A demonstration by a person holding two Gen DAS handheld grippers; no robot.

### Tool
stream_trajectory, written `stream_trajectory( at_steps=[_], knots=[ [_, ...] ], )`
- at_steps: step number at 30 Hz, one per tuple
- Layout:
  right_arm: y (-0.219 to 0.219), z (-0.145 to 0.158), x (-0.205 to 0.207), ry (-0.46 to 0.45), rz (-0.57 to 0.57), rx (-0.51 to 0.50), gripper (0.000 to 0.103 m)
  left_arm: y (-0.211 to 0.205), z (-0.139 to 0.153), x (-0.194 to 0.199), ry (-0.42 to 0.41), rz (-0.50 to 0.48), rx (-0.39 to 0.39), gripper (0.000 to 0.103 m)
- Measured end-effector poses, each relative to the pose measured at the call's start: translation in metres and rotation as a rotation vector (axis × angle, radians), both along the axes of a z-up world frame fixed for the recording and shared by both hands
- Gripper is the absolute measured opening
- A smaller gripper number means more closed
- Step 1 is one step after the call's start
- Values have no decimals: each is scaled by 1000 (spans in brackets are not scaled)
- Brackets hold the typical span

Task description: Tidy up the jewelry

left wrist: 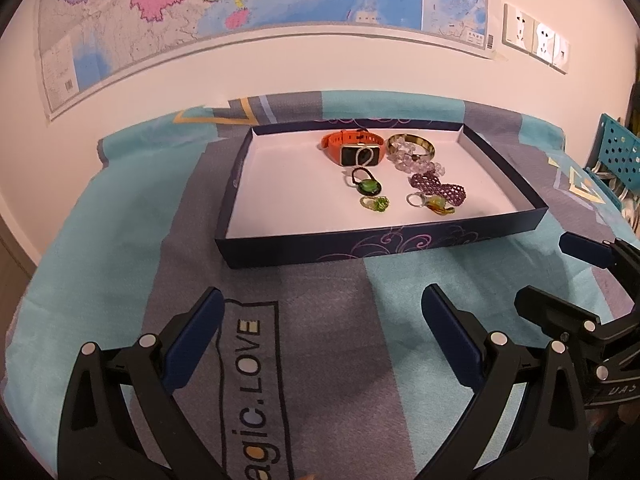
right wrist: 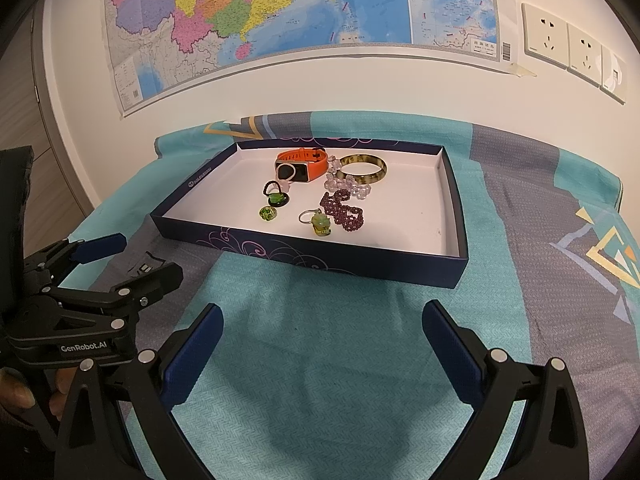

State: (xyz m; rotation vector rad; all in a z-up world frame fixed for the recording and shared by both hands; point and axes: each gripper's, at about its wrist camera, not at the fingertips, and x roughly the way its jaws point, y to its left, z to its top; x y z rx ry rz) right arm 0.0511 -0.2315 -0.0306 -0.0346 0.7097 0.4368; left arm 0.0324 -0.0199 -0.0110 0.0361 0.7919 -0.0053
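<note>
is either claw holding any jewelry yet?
No: left claw and right claw are open and empty; the jewelry lies in the tray.

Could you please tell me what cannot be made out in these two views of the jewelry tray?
- Clear bead bracelet: partly hidden behind the bangle in both views, so its full loop is unclear.
- Orange watch: a small ring on its screen hides the display.
- Map: cut off by the top edge, print too small.
- Right gripper in the left wrist view: cut off by the right edge.
- Teal basket: cut off, contents unclear.
</note>
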Motion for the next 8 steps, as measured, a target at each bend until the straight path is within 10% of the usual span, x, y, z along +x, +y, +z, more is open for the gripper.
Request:
stream_trajectory(
  at_steps=[8],
  knots=[
    [-44, -6, 17, 64, -17, -74, 96, 19, -5, 4, 47, 23, -43, 97]
  ],
)
